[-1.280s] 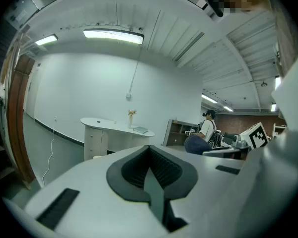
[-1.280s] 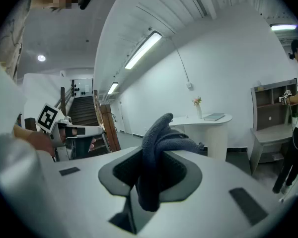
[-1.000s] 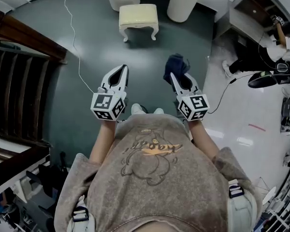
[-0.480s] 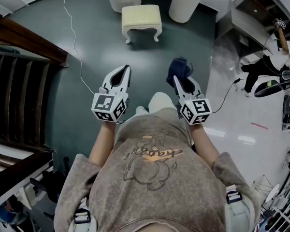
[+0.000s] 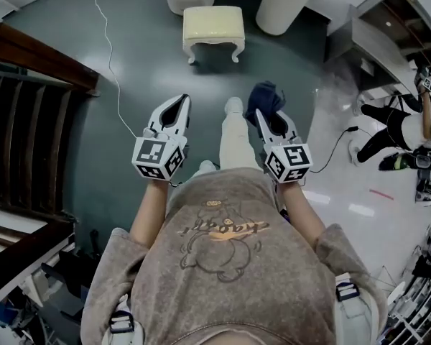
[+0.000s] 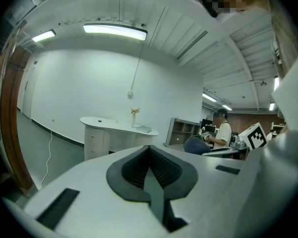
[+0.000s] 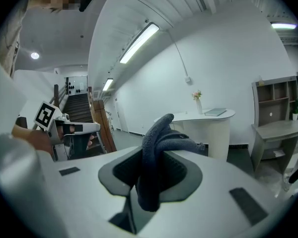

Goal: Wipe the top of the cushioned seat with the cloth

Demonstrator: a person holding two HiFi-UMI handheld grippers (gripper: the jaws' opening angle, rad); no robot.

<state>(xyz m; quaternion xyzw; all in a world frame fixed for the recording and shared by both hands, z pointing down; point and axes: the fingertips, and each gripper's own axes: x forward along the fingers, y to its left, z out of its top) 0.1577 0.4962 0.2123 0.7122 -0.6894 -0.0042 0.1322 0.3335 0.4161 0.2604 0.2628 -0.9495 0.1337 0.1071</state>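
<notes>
In the head view, the cushioned seat (image 5: 212, 21) stands on the dark floor (image 5: 151, 56), well ahead of the person and well apart from both grippers. The left gripper (image 5: 177, 106) is held short of the seat and to its left. The right gripper (image 5: 267, 119) is held short of it and to its right, with the dark blue cloth (image 5: 266, 95) bunched at the end facing the seat. The person's leg (image 5: 233, 131) shows between the grippers. In the left gripper view, the left gripper (image 6: 150, 155) has its jaws pressed together and empty. In the right gripper view, the right gripper (image 7: 156, 157) has its jaws pinching the cloth (image 7: 161, 133), whose folds rise above them.
</notes>
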